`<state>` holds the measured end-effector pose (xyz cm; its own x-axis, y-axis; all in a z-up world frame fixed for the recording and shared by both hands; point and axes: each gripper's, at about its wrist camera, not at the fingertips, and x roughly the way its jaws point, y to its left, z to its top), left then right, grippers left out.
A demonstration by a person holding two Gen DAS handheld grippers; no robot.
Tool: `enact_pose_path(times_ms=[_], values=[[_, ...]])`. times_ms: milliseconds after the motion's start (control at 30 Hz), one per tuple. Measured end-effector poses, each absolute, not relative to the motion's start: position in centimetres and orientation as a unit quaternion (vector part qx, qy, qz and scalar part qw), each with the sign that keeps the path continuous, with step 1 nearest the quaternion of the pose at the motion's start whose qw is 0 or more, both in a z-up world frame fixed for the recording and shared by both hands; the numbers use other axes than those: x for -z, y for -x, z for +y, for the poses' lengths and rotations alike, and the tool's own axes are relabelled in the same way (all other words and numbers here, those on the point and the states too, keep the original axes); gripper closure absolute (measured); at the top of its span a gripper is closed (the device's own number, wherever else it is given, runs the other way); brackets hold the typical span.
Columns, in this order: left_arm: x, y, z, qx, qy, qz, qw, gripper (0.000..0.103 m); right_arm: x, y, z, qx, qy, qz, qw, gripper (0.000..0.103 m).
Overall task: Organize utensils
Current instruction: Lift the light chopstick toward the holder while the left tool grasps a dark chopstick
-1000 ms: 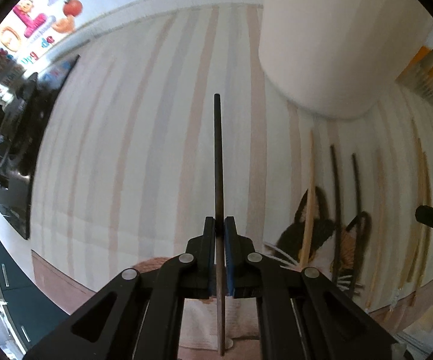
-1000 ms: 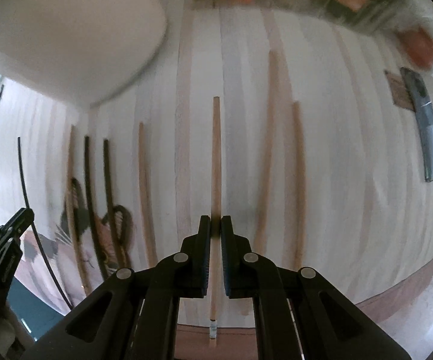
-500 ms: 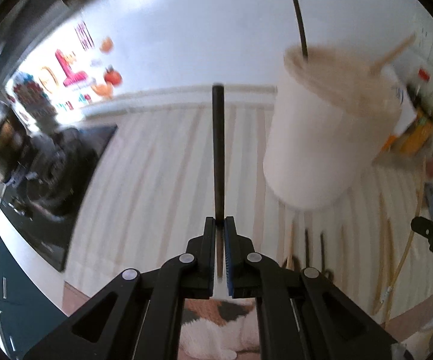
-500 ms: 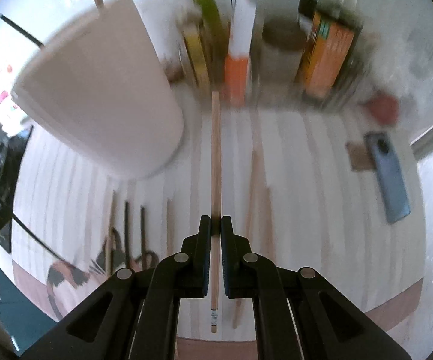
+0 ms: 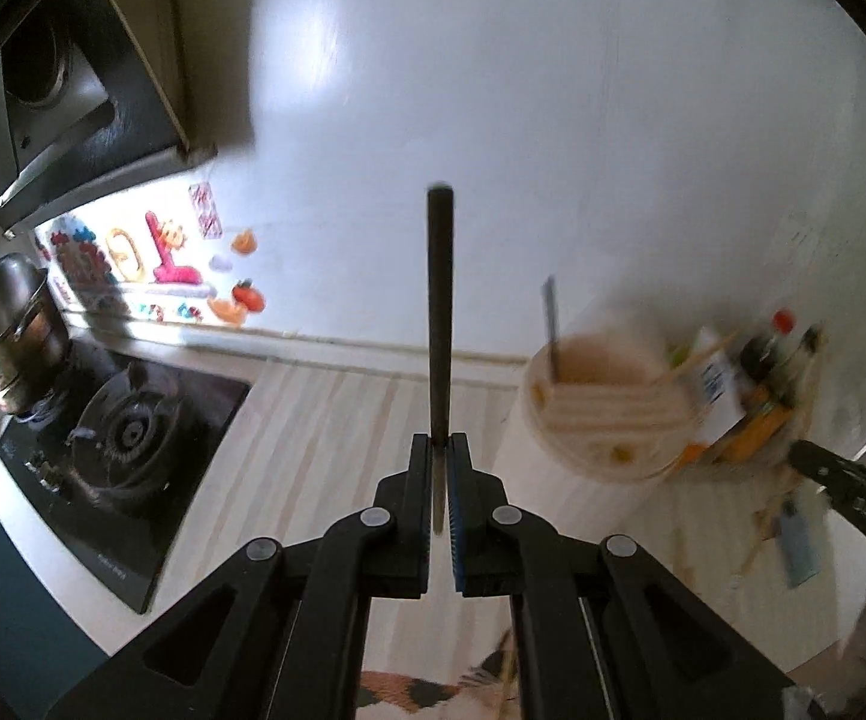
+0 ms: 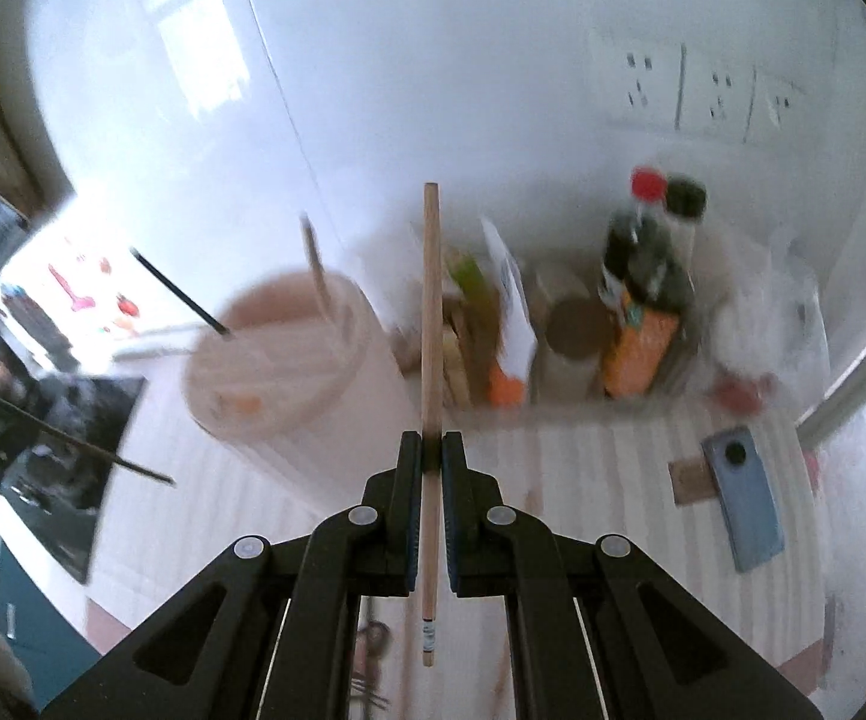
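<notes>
A dark chopstick (image 5: 439,312) is clamped between the fingers of the left gripper (image 5: 440,456) and is held upright, its tip projected against the white wall (image 5: 553,120). A light wooden chopstick (image 6: 430,324) is clamped in the same way between the fingers of the right gripper (image 6: 431,450); its lower end extends below the fingers and carries a small printed band.

A white utensil holder (image 6: 289,360) is positioned on the striped tabletop (image 6: 583,468), to the left of the wooden chopstick in the right wrist view and to the right of the dark chopstick in the left wrist view. Two sticks are seen standing in the holder; detail is lost to motion blur.

Behind the holder, bottles and boxes (image 6: 643,300) are grouped against the wall. A blue phone (image 6: 742,498) lies flat on the tabletop at the right. A gas stove (image 5: 127,438) and a steel pot (image 5: 7,330) are located at the left.
</notes>
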<state>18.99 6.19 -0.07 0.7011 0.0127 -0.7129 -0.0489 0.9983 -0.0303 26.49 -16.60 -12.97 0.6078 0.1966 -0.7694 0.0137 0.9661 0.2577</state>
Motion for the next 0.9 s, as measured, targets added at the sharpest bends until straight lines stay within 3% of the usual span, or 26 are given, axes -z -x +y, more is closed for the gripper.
enact_pose_path(times_ms=[333, 600, 700, 767, 800, 900], values=[[-6.6, -21.1, 4.1, 0.051, 0.073, 0.346, 0.934, 0.103, 5.0, -29.6, -15.8, -0.090, -0.164, 0.362, 0.913, 0.096], [-6.9, -24.5, 3.4, 0.057, 0.079, 0.351, 0.931, 0.102, 4.1, -34.1, -14.3, -0.087, -0.175, 0.348, 0.917, 0.096], [-5.0, -24.7, 4.7, 0.053, 0.090, 0.382, 0.918, 0.089, 5.0, -34.4, -14.1, -0.100, -0.167, 0.375, 0.907, 0.096], [-2.4, -24.4, 6.3, 0.034, 0.103, 0.413, 0.904, 0.058, 6.5, -33.5, -14.3, -0.106, -0.161, 0.399, 0.896, 0.096], [-0.8, -24.0, 7.3, 0.020, 0.112, 0.425, 0.898, 0.054, 7.7, -32.9, -14.5, -0.110, -0.158, 0.417, 0.888, 0.096], [5.2, -23.5, 10.0, -0.024, 0.132, 0.482, 0.866, 0.054, 12.0, -31.0, -15.1, -0.105, -0.156, 0.473, 0.861, 0.096]])
